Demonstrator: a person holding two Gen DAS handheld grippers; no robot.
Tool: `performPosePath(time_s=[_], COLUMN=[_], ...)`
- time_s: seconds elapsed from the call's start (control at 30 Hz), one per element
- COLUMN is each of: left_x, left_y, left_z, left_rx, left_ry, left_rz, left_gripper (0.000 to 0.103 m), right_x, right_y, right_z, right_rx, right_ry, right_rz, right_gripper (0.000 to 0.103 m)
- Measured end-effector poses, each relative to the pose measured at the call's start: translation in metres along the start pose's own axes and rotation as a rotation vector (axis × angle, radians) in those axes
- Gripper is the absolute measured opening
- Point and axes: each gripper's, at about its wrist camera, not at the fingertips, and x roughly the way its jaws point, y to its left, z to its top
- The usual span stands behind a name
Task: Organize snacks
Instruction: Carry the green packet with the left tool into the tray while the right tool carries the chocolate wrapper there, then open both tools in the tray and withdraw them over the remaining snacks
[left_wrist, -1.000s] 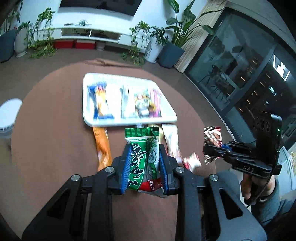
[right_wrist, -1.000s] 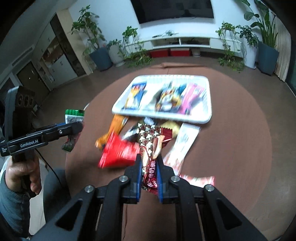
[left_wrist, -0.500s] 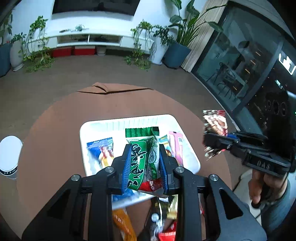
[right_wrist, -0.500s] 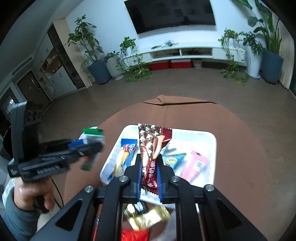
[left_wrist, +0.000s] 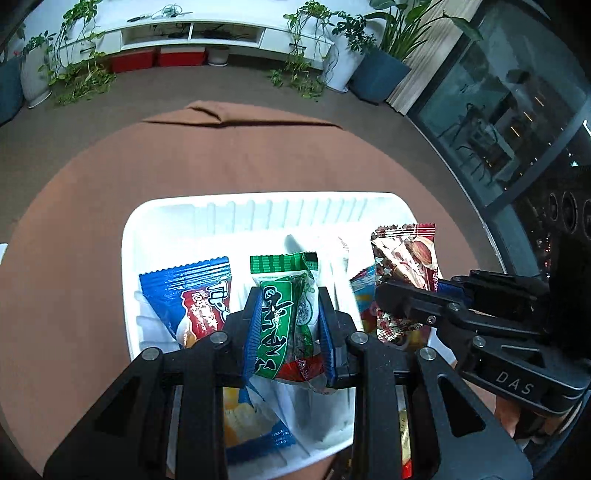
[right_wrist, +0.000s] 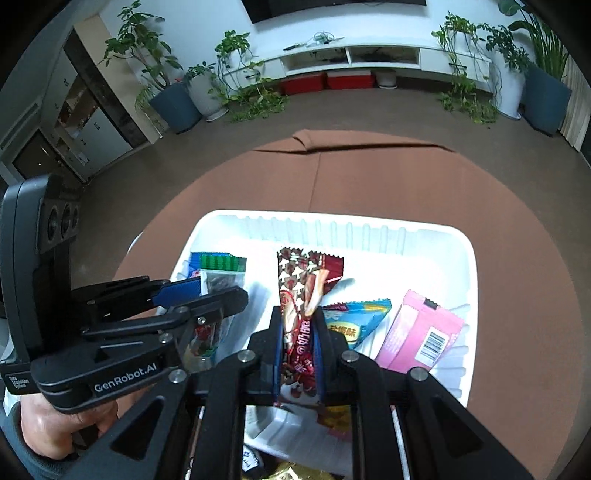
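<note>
A round brown-clothed table (left_wrist: 92, 206) carries a white ribbed tray (left_wrist: 258, 206) near its near edge, already holding a blue wafer packet (left_wrist: 192, 295), a light-blue pouch (right_wrist: 356, 317) and a pink packet (right_wrist: 421, 332). Above it, the left tongs (left_wrist: 288, 325) are clamped narrow on a green snack packet (left_wrist: 284, 302), and the right tongs (right_wrist: 298, 350) pinch a slim red-brown chocolate bar wrapper (right_wrist: 303, 295), both poised over the tray's middle. Light, crinkly and slick, such wrappers likely handle best gripped mid-body, gently enough not to crush the contents.
</note>
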Motion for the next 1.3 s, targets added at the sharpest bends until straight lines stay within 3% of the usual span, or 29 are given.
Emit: performPosePath(time_s=[0.37, 0.57, 0.6, 0.77, 0.87, 0.97, 1.03, 1.17, 1.3], left_x=[0.034, 0.035, 0.034, 0.02, -0.002, -0.036, -0.056, -0.099, -0.133], left_y=[-0.005, -0.01, -0.01, -0.014, -0.021, -0.027, -0.037, -0.058, -0.07], left_z=[-0.01, -0.016, -0.016, -0.019, -0.023, -0.031, -0.036, -0.067, -0.111], left_rx=[-0.001, 0.0, 0.0, -0.003, 0.025, 0.04, 0.061, 0.162, 0.219], left_ry=[0.007, 0.008, 0.003, -0.023, -0.06, -0.12, -0.165, -0.246, -0.298], left_rz=[0.014, 0.031, 0.034, 0.028, 0.049, 0.055, 0.042, 0.074, 0.09], left_gripper=[0.033, 0.044, 0.051, 0.059, 0.075, 0.101, 0.103, 0.103, 0.103], right_x=[0.015, 0.012, 0.011, -0.005, -0.025, -0.054, -0.076, -0.116, -0.137], right_y=[-0.003, -0.003, -0.003, -0.002, 0.001, 0.002, -0.001, -0.011, -0.015], right_z=[-0.009, -0.012, -0.012, -0.014, -0.016, -0.024, -0.035, -0.069, -0.114], right_rx=[-0.01, -0.016, -0.022, -0.036, -0.044, -0.048, -0.027, 0.051, 0.12], right_ry=[-0.001, -0.001, -0.001, -0.027, -0.067, -0.136, -0.192, -0.263, -0.292], right_rz=[-0.019, -0.045, -0.053, -0.068, -0.079, -0.058, -0.013, 0.123, 0.192], right_gripper=[0.017, 0.023, 0.025, 0.042, 0.053, 0.071, 0.087, 0.093, 0.098])
